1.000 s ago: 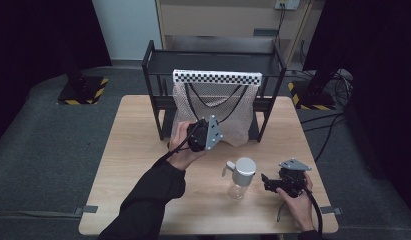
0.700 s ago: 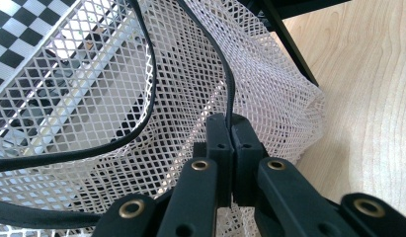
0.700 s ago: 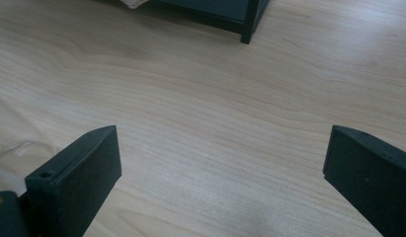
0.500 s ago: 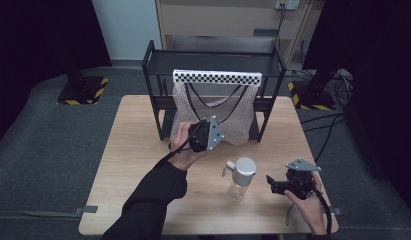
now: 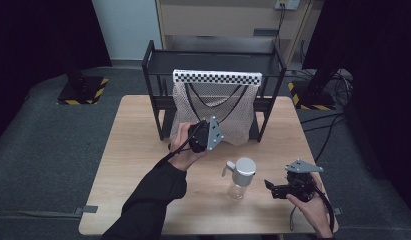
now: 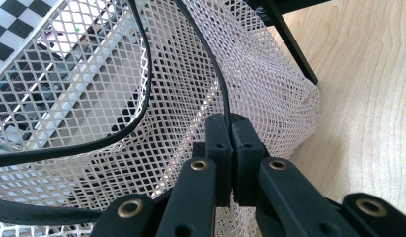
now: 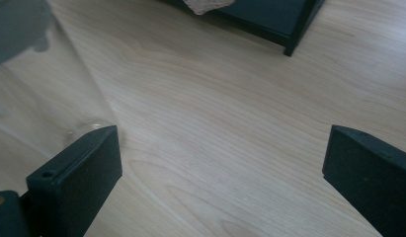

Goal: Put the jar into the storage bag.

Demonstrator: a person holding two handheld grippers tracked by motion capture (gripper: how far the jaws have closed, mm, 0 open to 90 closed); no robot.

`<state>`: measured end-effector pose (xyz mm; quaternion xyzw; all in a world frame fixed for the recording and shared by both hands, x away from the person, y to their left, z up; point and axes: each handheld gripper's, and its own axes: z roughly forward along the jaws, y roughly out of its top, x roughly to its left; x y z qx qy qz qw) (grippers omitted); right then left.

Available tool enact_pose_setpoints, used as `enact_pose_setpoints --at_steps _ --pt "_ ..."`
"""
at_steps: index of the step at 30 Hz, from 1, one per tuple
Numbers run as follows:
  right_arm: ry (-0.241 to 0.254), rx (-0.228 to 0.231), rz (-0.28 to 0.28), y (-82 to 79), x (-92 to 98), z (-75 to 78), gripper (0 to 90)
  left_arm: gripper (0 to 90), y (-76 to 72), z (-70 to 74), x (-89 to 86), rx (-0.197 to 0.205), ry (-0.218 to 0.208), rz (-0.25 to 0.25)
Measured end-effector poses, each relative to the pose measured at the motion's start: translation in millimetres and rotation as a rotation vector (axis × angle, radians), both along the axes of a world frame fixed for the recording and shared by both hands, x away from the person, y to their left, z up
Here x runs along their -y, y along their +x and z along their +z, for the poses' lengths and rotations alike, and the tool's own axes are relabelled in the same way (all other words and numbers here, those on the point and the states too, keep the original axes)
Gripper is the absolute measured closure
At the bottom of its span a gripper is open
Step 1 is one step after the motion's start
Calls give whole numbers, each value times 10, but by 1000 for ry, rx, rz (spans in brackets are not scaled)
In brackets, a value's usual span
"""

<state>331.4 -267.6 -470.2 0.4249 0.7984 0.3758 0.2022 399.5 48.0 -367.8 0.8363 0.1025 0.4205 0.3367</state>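
A pale mesh bag (image 5: 213, 112) with black straps hangs from a checkered bar on the black rack (image 5: 158, 100). My left gripper (image 5: 205, 131) is at the bag's lower front. In the left gripper view its jaws (image 6: 231, 129) are shut on the bag, pinching the mesh where the black strap (image 6: 218, 84) runs down into them. A clear glass jar with a silver lid (image 5: 240, 179) stands upright on the table. My right gripper (image 5: 273, 189) is just to its right, open, apart from the jar. In the right gripper view (image 7: 223, 163) bare wood lies between its jaws and the jar (image 7: 37, 89) is blurred at the left.
The wooden table (image 5: 138, 150) has bare room on its left half and along the front. The rack's black foot (image 7: 294, 34) stands beyond the right gripper. Dark floor with cables surrounds the table.
My right gripper has lifted and drifted a little to the right, away from the jar. The left gripper and the bag have kept still.
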Motion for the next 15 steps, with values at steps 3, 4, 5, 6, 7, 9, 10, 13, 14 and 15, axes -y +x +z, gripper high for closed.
enact_pose_setpoints --at_steps 3,4,5,6,7,9,10,13,14,15 --pt "24 -11 42 -23 -24 27 19 881 7 -8 5 -2 3 2" --pt "28 -16 55 -32 -31 37 19 882 11 -13 7 -2 3 4" --pt "28 -18 71 -39 -37 46 18 884 15 -17 8 -5 6 4" --pt "28 -24 76 -51 -48 57 19 884 17 -20 9 -6 8 3" --pt "27 -24 82 -62 -57 69 19 885 18 -24 10 -5 7 5" --pt "31 -26 104 -83 -78 93 19 885 18 -29 12 -6 6 4" --pt "34 -27 116 -96 -95 103 19 885 18 -31 14 -5 7 4" --pt "47 -31 162 -135 -182 124 17 884 21 -38 16 -5 7 5" --pt "48 -31 179 -147 -220 127 17 883 21 -41 15 -5 7 6" --pt "46 -32 197 -157 -259 127 14 883 22 -46 15 -6 5 6"
